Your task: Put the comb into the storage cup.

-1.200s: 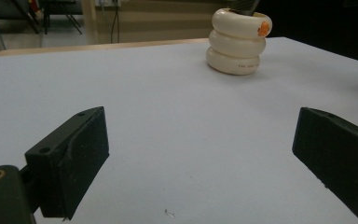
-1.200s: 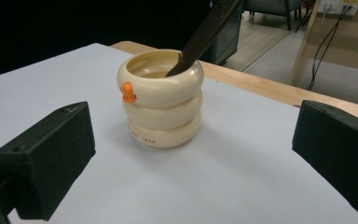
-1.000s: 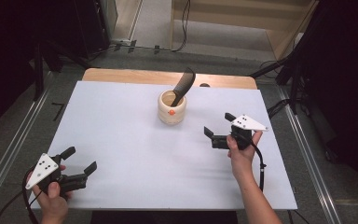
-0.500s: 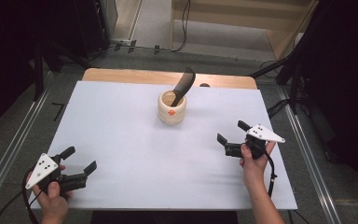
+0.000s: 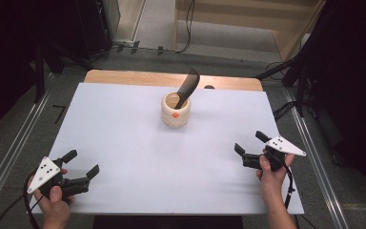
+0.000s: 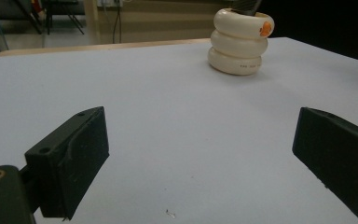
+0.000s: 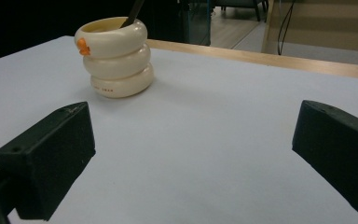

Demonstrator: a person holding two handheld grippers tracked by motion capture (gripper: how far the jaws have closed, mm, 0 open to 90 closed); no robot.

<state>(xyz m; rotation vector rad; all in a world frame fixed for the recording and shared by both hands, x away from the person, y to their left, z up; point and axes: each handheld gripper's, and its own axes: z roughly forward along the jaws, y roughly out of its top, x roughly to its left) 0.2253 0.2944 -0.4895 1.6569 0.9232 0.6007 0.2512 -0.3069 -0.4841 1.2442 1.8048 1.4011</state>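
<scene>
Both grippers rest low over the white table sheet (image 5: 124, 138), each held in a hand at the near edge. Left gripper (image 5: 82, 162) sits near the front left corner, well apart from the cream holder (image 5: 176, 110), with its jaws spread wide and nothing between them; in the left gripper view the left gripper (image 6: 200, 154) frames bare sheet, with the cream holder (image 6: 240, 41) standing far ahead and to the right. Right gripper (image 5: 249, 144) sits toward the front right of the cream holder, also well apart from it, jaws likewise spread and empty; in the right gripper view the right gripper (image 7: 193, 154) faces the cream holder (image 7: 117, 56), which stands ahead and to the left.

That holder is a ribbed pot of three stacked rings with a small orange mark (image 5: 175, 115) on its rim, standing upright on the sheet toward the far middle. A dark comb-like tool (image 5: 187, 88) leans out of it, tilted toward the far right.

Behind the holder a strip of bare wooden tabletop (image 5: 124, 78) shows past the sheet's far edge. Grey floor (image 5: 33, 124) with metal rails runs along both sides, cables (image 5: 188, 24) trail on the floor beyond, and pale wooden furniture (image 5: 248, 14) stands at the back, with dark surroundings to either side.
</scene>
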